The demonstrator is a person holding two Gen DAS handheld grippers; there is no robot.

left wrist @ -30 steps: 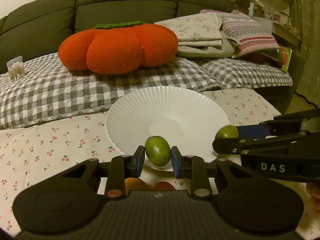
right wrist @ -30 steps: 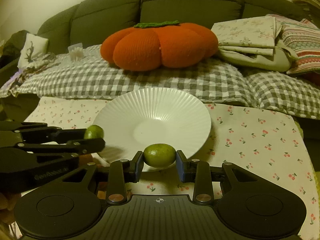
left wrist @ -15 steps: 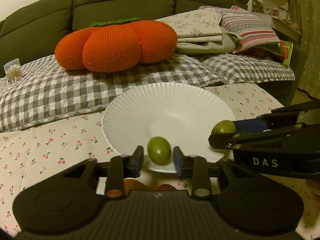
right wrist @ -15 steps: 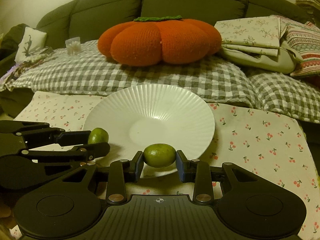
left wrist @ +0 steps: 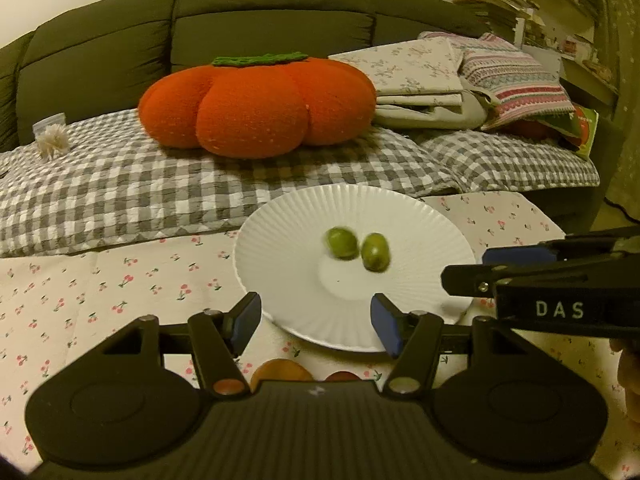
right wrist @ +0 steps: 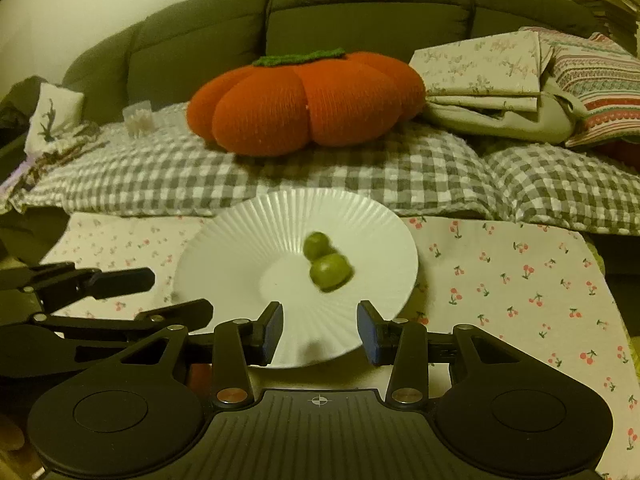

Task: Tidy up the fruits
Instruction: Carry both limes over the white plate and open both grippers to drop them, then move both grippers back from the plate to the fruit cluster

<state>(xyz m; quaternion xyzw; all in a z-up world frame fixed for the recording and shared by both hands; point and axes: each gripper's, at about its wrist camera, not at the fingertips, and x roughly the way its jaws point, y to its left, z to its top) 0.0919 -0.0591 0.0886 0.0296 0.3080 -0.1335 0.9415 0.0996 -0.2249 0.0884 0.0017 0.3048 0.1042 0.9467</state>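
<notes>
Left wrist view shows us both green fruits [left wrist: 357, 249] loose in the white plate [left wrist: 280, 240], left tongs [left wrist: 316, 322] and right tongs [right wrist: 320, 332] spread empty; small, smooth, roll-prone, best pinched across their middles.

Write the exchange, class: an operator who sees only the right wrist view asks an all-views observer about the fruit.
Operator: My green fruits overlap on the white plate. Stacked?
Observer: No; the left wrist view shows them side by side.
Operator: Any fruit off the plate?
Observer: Yes, what look like two orange fruits on the cherry-print cloth, half hidden under the left gripper.
</notes>
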